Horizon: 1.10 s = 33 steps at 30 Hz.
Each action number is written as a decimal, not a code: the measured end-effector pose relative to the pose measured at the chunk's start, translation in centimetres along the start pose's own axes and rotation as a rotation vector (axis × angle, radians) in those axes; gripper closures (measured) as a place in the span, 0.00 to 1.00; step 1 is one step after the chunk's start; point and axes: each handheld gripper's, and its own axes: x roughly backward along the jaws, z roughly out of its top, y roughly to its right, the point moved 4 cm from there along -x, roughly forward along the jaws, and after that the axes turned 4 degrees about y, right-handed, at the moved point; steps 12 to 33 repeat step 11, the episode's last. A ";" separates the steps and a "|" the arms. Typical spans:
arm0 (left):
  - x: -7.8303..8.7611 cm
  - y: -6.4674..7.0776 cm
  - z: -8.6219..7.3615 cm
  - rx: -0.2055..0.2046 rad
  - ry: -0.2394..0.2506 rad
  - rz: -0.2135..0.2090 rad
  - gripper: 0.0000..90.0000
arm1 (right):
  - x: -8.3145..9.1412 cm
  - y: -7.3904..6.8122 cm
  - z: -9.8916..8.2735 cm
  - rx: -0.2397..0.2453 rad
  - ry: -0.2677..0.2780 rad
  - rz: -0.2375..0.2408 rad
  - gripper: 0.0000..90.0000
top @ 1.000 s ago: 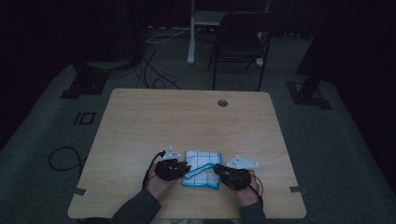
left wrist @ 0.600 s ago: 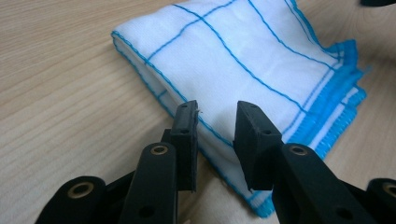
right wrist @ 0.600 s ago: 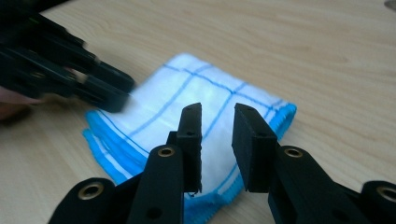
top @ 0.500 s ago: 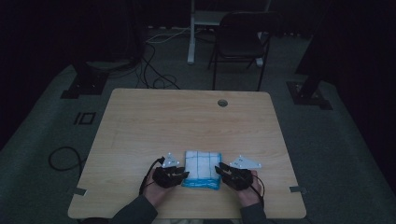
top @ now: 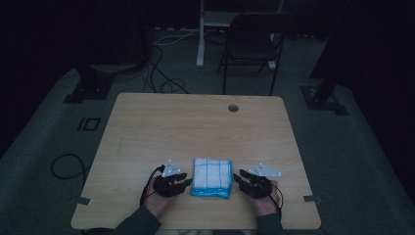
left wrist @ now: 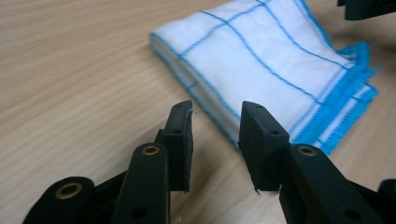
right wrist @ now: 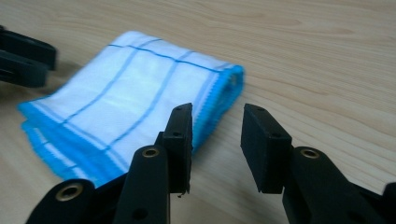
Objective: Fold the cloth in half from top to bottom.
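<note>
One pale rectangular wooden table [top: 195, 132] with a round cable hole near its far edge; beyond it on the grey floor, one dark folding chair [top: 254, 44], seen from the high view. One folded white cloth with thin blue grid lines and bright blue hemmed edges [top: 212, 177] lies flat near your edge of the table, between your two tools. The gripper views add what the high view lacks: the cloth is stacked in several layers, woven, soft-cornered, with the blue hems bunched along one side [left wrist: 345, 107]. Two grippers, one per hand. Your left gripper [left wrist: 215, 126] sits just beside the cloth's left edge, its matte black blocky jaws apart with bare wood grain between them; they have just been opening and hold nothing. Your right gripper [right wrist: 215, 128] sits just beside the cloth's right edge, one pad overlapping the blue hem in view, jaws likewise parted, just been opening, nothing gripped.
</note>
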 end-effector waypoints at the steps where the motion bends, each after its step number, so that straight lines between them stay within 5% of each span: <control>1: 0.1 -0.3 0.0 0.005 0.006 0.008 0.72 | 0.0 0.3 0.0 -0.007 -0.001 -0.010 0.70; 11: 0.8 -2.8 -1.1 0.037 0.005 0.086 0.70 | -0.3 1.8 0.0 -0.024 -0.015 -0.055 0.70; 33: 0.8 -2.8 -1.1 0.037 0.005 0.086 0.70 | -0.3 1.8 0.0 -0.024 -0.015 -0.055 0.70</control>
